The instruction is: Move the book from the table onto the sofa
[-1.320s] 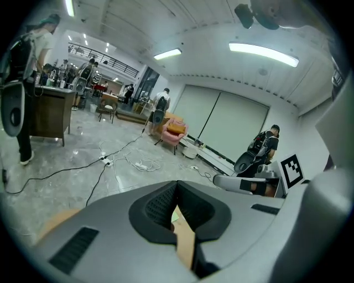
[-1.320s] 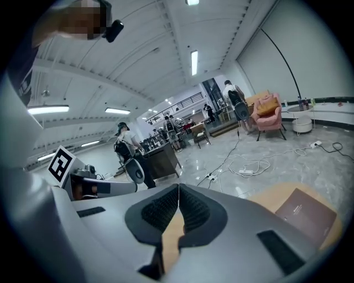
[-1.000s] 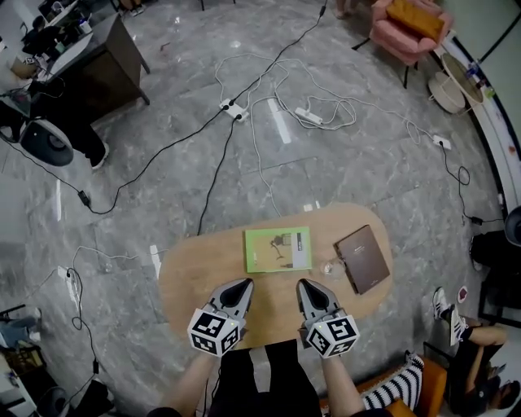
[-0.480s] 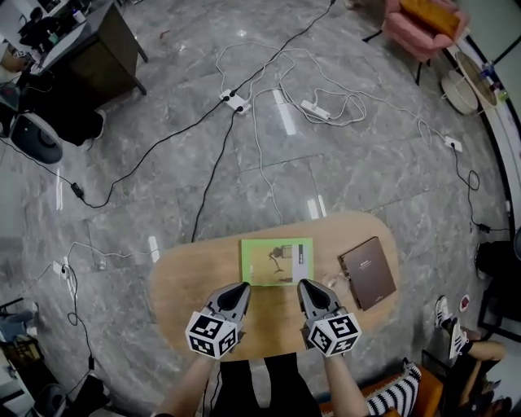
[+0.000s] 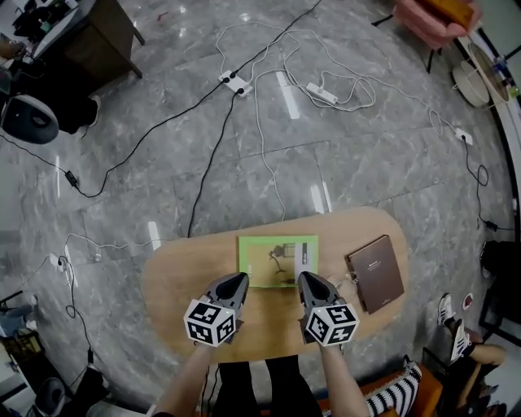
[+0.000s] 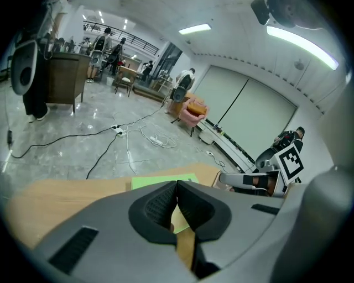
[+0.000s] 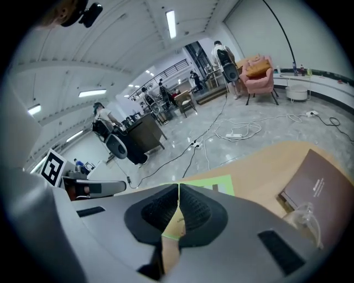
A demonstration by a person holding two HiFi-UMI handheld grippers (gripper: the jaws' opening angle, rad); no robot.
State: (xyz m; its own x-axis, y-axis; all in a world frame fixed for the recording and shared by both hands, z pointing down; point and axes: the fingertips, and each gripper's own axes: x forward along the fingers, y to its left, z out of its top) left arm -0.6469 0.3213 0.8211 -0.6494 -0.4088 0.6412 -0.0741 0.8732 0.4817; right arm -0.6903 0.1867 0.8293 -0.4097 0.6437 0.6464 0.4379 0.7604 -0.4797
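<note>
A green book (image 5: 277, 261) lies flat in the middle of the oval wooden table (image 5: 179, 285), and a brown book (image 5: 376, 274) lies at the table's right end. My left gripper (image 5: 234, 282) is shut and empty, its tips at the green book's near left corner. My right gripper (image 5: 307, 281) is also shut and empty, at the near right corner. In the left gripper view the green book (image 6: 157, 181) shows just past the closed jaws. In the right gripper view the green book (image 7: 221, 185) lies behind the closed jaws, with the brown book (image 7: 318, 190) to the right.
A small clear plastic item (image 5: 346, 283) lies beside the brown book. Cables and power strips (image 5: 321, 91) run over the marble floor beyond the table. A pink armchair (image 5: 431, 16) stands far right, a dark desk (image 5: 89, 41) far left. A striped sleeve (image 5: 395, 392) shows at bottom right.
Both grippers have sunk toward the table and moved forward, from over the bare wood to the green book's near edge. Their jaws stayed shut.
</note>
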